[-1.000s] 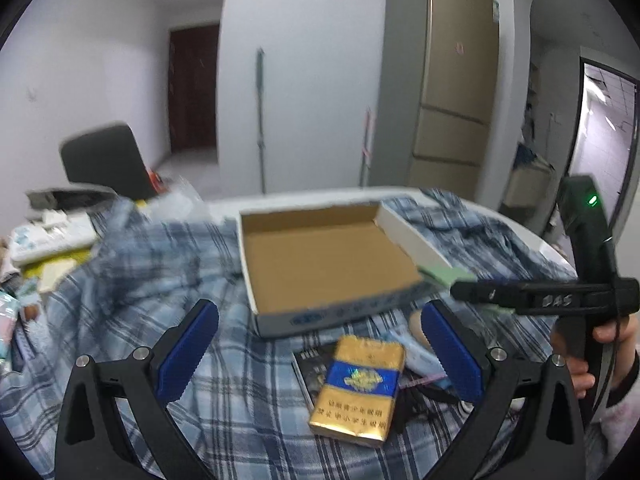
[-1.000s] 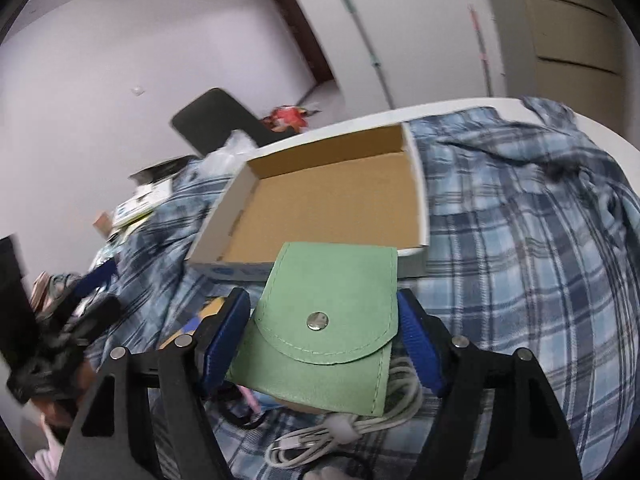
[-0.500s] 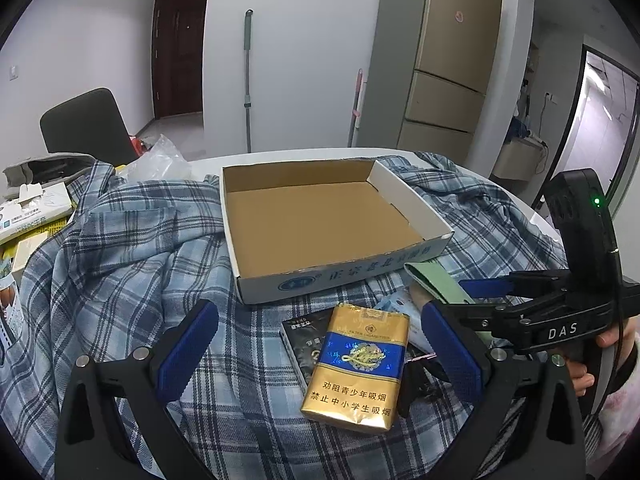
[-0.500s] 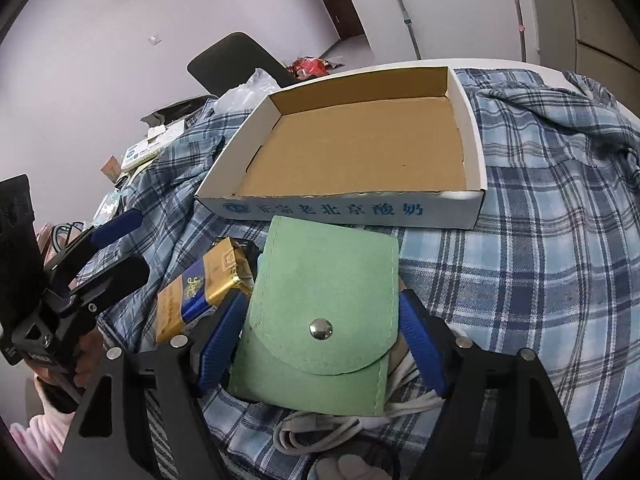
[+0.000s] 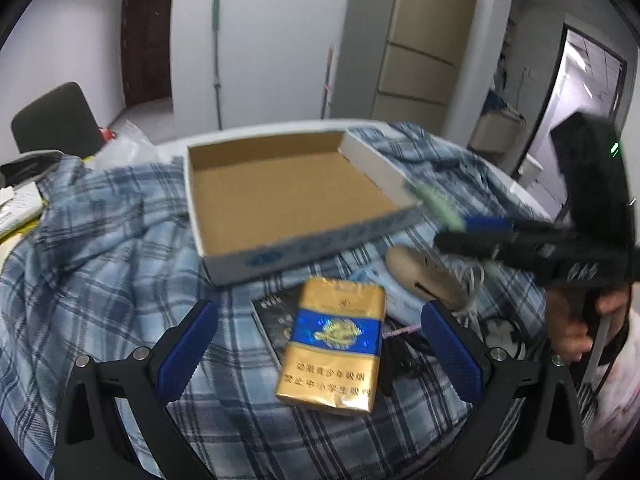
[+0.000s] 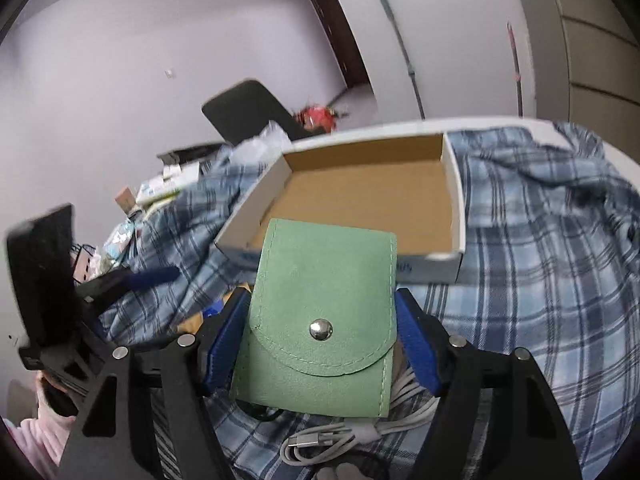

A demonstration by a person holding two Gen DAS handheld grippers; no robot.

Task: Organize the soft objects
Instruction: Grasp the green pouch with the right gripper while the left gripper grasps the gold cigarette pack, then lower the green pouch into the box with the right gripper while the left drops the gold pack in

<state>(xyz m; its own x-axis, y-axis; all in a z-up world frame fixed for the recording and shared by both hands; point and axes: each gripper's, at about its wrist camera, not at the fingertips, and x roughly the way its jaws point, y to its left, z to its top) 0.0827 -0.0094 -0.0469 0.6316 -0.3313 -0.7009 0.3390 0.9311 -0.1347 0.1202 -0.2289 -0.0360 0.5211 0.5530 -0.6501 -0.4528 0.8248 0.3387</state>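
the right gripper point(image 6: 322, 344) is clamped on a soft green felt snap pouch point(image 6: 320, 320), lifted just short of the near wall of the open, bare cardboard tray point(image 6: 458, 236), long axis pointing toward it. the left gripper point(image 5: 320, 344) gapes wide above a gold cigarette pack point(image 5: 334, 340), gripping nothing.

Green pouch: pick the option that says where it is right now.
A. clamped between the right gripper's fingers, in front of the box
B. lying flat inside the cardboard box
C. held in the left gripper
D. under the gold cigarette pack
A: the green pouch sits clamped in the right gripper, raised just short of the near wall of the cardboard box, whose floor is bare.
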